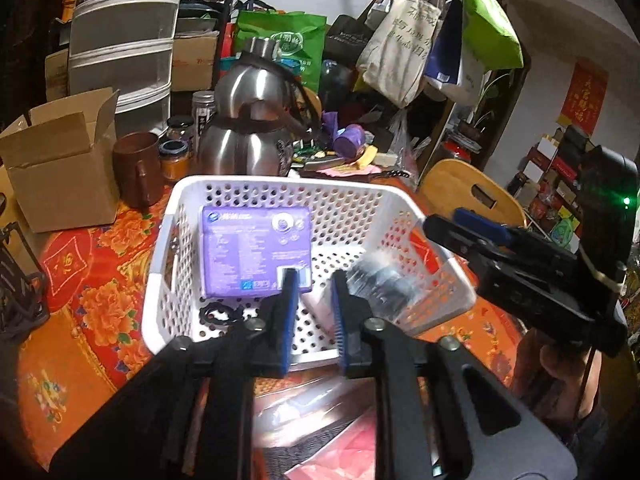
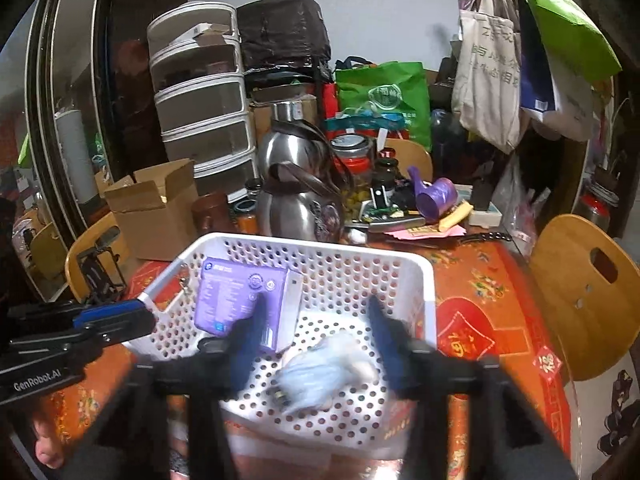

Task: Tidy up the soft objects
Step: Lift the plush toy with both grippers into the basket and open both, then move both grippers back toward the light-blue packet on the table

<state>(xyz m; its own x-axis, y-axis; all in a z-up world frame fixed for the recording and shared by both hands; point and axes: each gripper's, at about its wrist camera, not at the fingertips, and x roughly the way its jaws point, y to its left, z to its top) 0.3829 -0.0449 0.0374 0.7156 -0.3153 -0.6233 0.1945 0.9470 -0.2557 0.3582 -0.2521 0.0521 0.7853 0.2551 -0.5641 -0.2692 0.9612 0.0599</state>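
A white perforated basket [image 1: 276, 184] [image 2: 304, 240] stands on the orange-red tablecloth. A purple pack [image 1: 256, 248] [image 2: 236, 300] leans against its left wall. A blurred, clear-wrapped light blue bundle [image 2: 320, 372] [image 1: 380, 280] is on the basket floor, at the right in the left wrist view. My left gripper [image 1: 314, 276] [image 2: 140, 316] hangs over the basket's near side, its blue pads a narrow gap apart with nothing pressed between them. My right gripper [image 2: 317, 302] [image 1: 444, 222] is wide open above the bundle and not touching it. A black ring [image 1: 218, 314] lies on the basket floor.
Behind the basket stand a steel kettle [image 1: 252, 128] [image 2: 296, 196], a brown mug [image 1: 136, 168], jars and an open cardboard box [image 1: 60, 168] [image 2: 152, 208]. A wooden chair [image 1: 468, 188] [image 2: 580, 292] is at the right. Bags hang above the table's far right.
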